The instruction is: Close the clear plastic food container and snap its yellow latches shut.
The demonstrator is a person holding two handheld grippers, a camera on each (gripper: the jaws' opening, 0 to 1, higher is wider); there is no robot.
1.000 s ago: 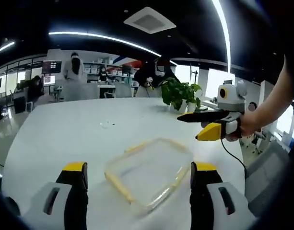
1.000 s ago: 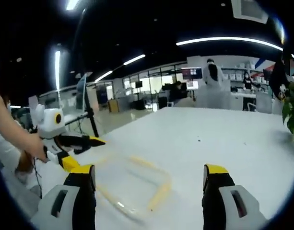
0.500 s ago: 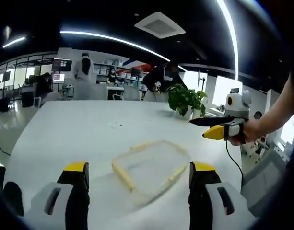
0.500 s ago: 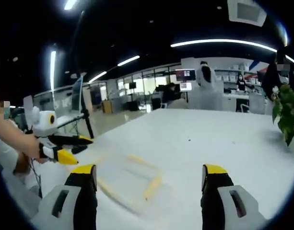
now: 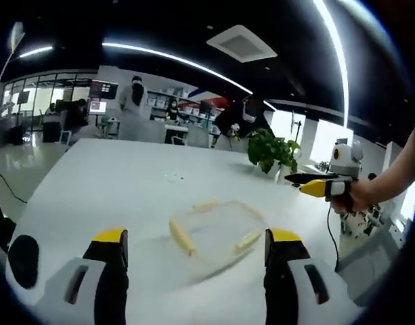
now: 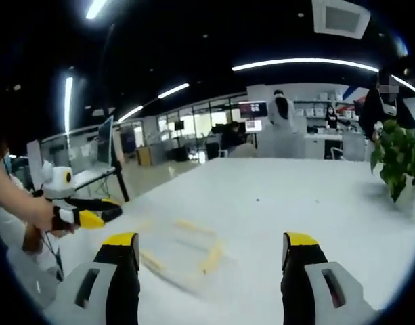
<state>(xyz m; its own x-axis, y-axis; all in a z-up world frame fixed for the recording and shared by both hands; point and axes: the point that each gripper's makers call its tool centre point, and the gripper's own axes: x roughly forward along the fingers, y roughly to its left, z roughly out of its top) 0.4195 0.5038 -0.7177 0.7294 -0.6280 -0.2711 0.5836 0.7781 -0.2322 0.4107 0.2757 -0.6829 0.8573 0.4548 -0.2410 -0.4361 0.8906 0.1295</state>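
Both hand-held grippers pulled back, jaws wide, holding nothing: left hand-held gripper, right hand-held gripper. Container mid-worktop. My worry: yellow latches unsnapped, lid pops.

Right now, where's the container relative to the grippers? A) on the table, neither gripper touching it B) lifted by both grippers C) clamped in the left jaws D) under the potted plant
A: the container lies on the white table, with the left gripper and the right gripper both open and held off it.
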